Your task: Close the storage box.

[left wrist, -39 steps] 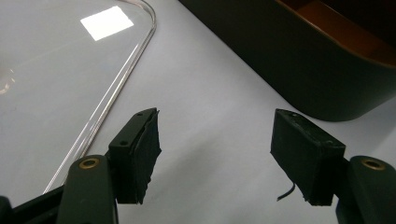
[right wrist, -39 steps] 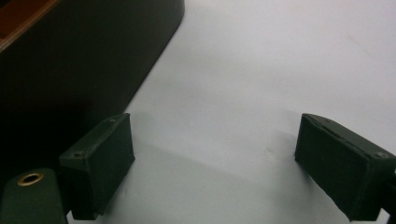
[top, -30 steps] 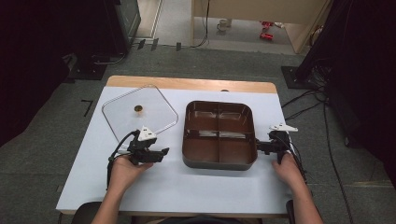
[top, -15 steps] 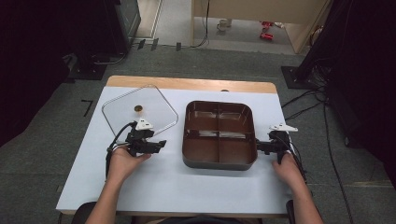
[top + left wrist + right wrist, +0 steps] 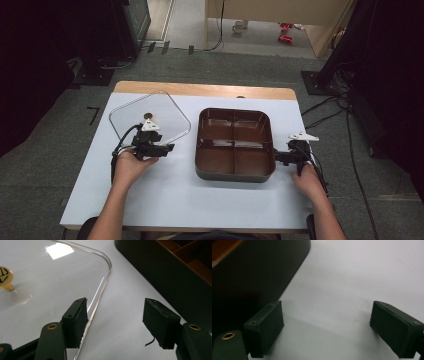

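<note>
Left gripper (image 5: pixel 115 315) jaws apart, straddling edge of clear lid (image 5: pixel 150 117), nothing gripped. Right gripper (image 5: pixel 325 327) jaws apart beside brown four-compartment tray (image 5: pixel 235 144) mid-table (image 5: pixel 165 195).

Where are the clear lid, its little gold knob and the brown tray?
clear lid (image 5: pixel 131 114): high view, bare pane.
gold knob (image 5: pixel 4 277): left gripper view, round top.
brown tray (image 5: pixel 235 172): high view, near wall.

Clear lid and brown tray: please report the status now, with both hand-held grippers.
Left hand-held gripper open at clear lid edge, nothing gripped. Right hand-held gripper open beside brown tray. Lid flat on table, off tray. Nothing in the way.
</note>
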`<state>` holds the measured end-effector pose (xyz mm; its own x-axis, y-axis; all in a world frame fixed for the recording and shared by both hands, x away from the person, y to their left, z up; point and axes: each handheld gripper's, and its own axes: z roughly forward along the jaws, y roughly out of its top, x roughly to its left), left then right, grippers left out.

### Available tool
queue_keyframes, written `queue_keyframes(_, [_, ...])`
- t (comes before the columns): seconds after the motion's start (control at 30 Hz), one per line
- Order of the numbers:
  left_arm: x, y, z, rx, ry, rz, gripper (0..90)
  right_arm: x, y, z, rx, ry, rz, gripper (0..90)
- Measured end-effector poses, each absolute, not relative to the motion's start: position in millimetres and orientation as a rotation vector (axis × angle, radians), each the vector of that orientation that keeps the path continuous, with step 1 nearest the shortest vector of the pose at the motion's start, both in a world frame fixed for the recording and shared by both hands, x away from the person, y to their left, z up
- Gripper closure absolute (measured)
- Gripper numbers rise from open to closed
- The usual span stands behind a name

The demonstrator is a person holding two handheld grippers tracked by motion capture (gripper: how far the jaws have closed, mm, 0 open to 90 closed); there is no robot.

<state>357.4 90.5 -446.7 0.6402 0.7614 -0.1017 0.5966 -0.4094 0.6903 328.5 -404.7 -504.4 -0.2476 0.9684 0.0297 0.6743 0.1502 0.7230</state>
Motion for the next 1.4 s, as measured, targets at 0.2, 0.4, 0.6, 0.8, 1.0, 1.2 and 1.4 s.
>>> queue_keyframes(0.2, [365, 94, -444, 2.134, 1.055, 0.301, 37.6, 329, -405, -504, 1.564, 1.987, 0.878, 11.0])
queue_keyframes(0.4, [374, 96, -440, 2.135, 1.066, 0.307, 37.7, 329, -405, -504, 1.563, 1.987, 0.877, 11.0])
queue_keyframes(0.6, [383, 101, -434, 2.126, 1.067, 0.308, 37.6, 329, -405, -504, 1.563, 1.987, 0.878, 11.0])
queue_keyframes(0.8, [394, 108, -428, 2.111, 1.076, 0.324, 37.8, 328, -405, -504, 1.563, 1.987, 0.877, 11.0])
queue_keyframes(1.0, [405, 115, -422, 2.096, 1.093, 0.345, 39.1, 328, -405, -504, 1.564, 1.987, 0.877, 11.0])
queue_keyframes(1.2, [421, 121, -422, 2.078, 1.112, 0.362, 39.1, 329, -405, -505, 1.562, 1.987, 0.879, 11.1])
queue_keyframes(1.4, [441, 128, -426, 2.05, 1.147, 0.399, 39.2, 329, -405, -505, 1.563, 1.986, 0.879, 11.0])
